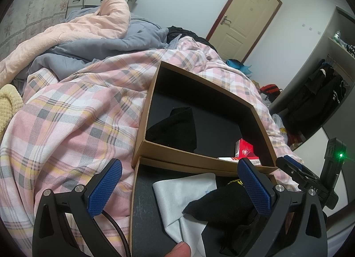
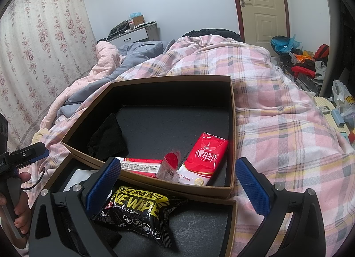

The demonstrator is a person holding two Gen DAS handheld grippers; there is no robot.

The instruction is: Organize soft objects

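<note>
My left gripper (image 1: 179,168) hangs open over the near brown tray (image 1: 135,194), which holds a grey cloth (image 1: 184,192) and a black sock (image 1: 224,201) lying against the right finger. Beyond it, the deeper brown box (image 1: 177,149) holds another black sock (image 1: 175,128). My right gripper (image 2: 177,162) is also open, above a black wipes packet (image 2: 137,210) in the near tray (image 2: 210,197). The far box (image 2: 233,135) contains a black sock (image 2: 108,139), two red tissue packs (image 2: 206,159) and a small red-topped wrapped item (image 2: 170,163).
Both boxes rest on a pink plaid duvet (image 1: 77,123) on a bed. Grey and peach blankets (image 1: 99,24) are heaped at the far end. A door (image 2: 261,6), floor clutter (image 2: 306,61) and hanging clothes (image 1: 319,95) lie to the right.
</note>
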